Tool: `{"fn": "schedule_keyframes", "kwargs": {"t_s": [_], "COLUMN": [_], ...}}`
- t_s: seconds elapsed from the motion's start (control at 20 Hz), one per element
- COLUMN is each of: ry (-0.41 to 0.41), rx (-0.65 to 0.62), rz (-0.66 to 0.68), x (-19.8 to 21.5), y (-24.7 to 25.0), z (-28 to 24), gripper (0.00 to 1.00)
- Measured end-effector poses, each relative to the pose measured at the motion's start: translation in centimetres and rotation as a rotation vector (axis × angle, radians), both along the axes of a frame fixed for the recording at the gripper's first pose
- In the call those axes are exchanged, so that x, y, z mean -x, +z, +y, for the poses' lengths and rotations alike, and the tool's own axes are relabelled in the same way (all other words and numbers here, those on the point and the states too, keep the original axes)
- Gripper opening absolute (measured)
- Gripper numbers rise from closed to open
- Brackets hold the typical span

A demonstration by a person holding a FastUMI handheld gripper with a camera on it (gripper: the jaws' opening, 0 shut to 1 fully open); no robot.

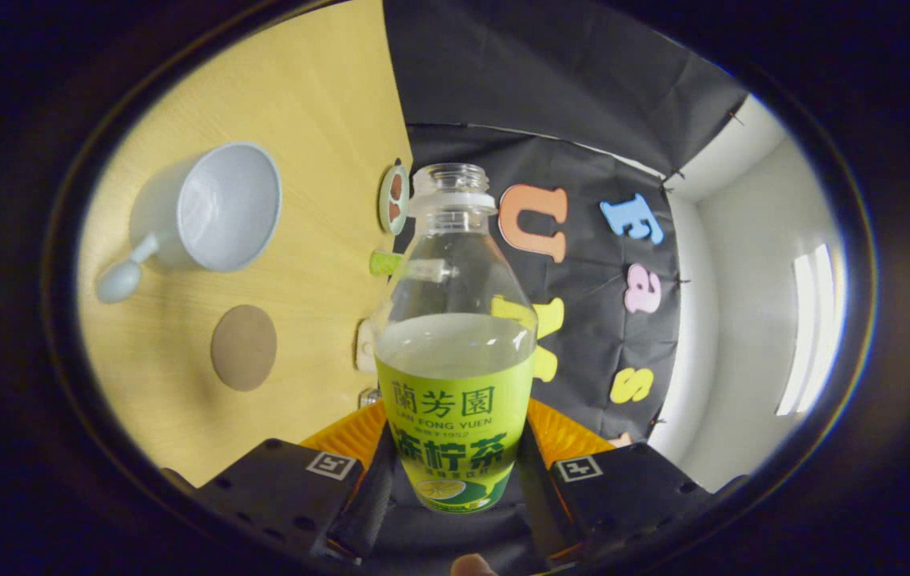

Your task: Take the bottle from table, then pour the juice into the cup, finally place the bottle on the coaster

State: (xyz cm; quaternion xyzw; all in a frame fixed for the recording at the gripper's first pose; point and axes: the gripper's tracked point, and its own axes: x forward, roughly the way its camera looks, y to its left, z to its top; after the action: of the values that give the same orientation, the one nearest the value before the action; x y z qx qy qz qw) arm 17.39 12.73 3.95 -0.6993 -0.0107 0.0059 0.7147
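Gripper (455, 472) clamped on the juice bottle (455, 352), one finger pressed to each side of the labelled lower body. Bottle thus squarely between the fingers, base near their roots, neck pointing away beyond the tips. Cap off, mouth open; clear upper half, pale liquid up to roughly the top edge of the yellow-green label. Whole scene rotated: wooden table (319, 104) standing as a slab to the left of the bottle, black cloth wall to the right, so bottle apparently tipped over toward its side, though liquid line across the body looks level with the label.

White cup (219, 208) on the table, well off to the left of the bottle's neck, open mouth facing the camera, handle on its far-left side ending in a rounded knob. Round brown coaster (244, 347) on the table nearer the fingers than the cup, apart from both cup and bottle. Small round piece with brown spots (394, 200) just beside the bottle's mouth, at the table's edge. Fingertip of a person (472, 566) peeking in behind the gripper.
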Motion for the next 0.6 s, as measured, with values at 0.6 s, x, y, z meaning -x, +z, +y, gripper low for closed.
{"fn": "schedule_keyframes", "kwargs": {"t_s": [0.6], "ry": [0.036], "rx": [-0.693], "rz": [0.183], "x": [2.4], "y": [1.0], "z": [-0.4], "gripper": [0.76]}}
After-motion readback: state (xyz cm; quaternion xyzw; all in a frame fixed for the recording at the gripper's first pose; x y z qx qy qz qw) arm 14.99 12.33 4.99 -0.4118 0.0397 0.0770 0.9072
